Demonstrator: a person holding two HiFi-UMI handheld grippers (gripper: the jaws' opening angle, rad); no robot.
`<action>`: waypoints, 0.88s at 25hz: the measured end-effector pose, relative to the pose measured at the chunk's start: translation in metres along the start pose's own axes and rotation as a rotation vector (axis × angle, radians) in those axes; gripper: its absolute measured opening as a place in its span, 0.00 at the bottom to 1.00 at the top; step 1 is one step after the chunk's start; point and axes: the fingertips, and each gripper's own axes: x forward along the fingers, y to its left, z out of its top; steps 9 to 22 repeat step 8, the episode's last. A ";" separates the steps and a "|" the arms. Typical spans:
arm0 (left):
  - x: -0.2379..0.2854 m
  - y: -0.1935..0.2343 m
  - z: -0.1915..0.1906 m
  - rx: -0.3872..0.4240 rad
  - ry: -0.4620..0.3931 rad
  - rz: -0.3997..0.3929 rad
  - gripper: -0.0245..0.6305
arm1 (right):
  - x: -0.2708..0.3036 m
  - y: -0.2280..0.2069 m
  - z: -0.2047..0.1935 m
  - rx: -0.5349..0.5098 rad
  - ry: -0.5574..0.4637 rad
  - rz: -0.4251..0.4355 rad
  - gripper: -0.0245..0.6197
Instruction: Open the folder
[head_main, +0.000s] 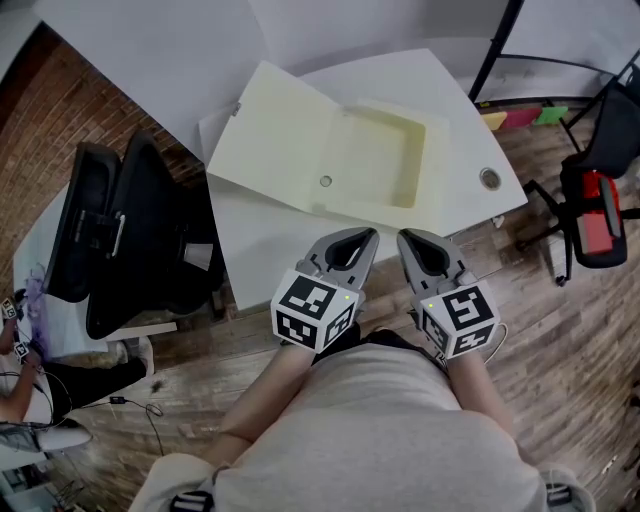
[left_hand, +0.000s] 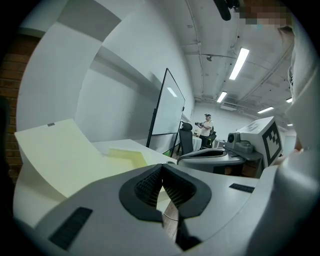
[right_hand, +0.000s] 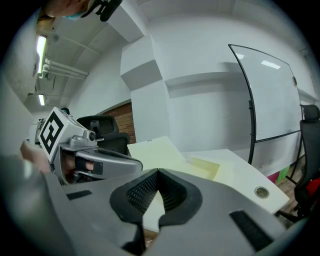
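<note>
In the head view the left tongs (head_main: 358, 240) and right tongs (head_main: 414, 240) sit side by side over the near edge of the tabletop (head_main: 262, 245). Each is closed with nothing between its tips, and each carries a cube (head_main: 313, 308) printed with black-and-white square markers. Just ahead of both lies the folder (head_main: 290, 140), a pale yellow, matte box type, spread open on the white tabletop. Its flat lid is ahead-left, its shallow rectangular tray is ahead of the right tongs, and there is a small round hole in the spine between them. A metal-ringed grommet (head_main: 489, 178) is set in the tabletop ahead-right of the right tongs. A black office chair (head_main: 120, 235) stands left of the left tongs. In the left gripper view the black ribbed pads (left_hand: 147, 187) meet, empty, with the folder's lid ahead-left. In the right gripper view the jaws likewise meet on nothing, with the folder ahead and a glossy whiteboard (right_hand: 270, 100) beyond it to the right.
</note>
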 end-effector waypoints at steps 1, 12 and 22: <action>0.001 0.000 -0.001 0.005 0.006 -0.002 0.07 | 0.001 0.000 0.000 -0.001 0.002 0.002 0.07; 0.003 -0.001 -0.002 0.013 0.021 -0.011 0.07 | 0.002 -0.003 -0.003 -0.016 0.016 0.000 0.07; 0.003 -0.001 -0.002 0.013 0.021 -0.011 0.07 | 0.002 -0.003 -0.003 -0.016 0.016 0.000 0.07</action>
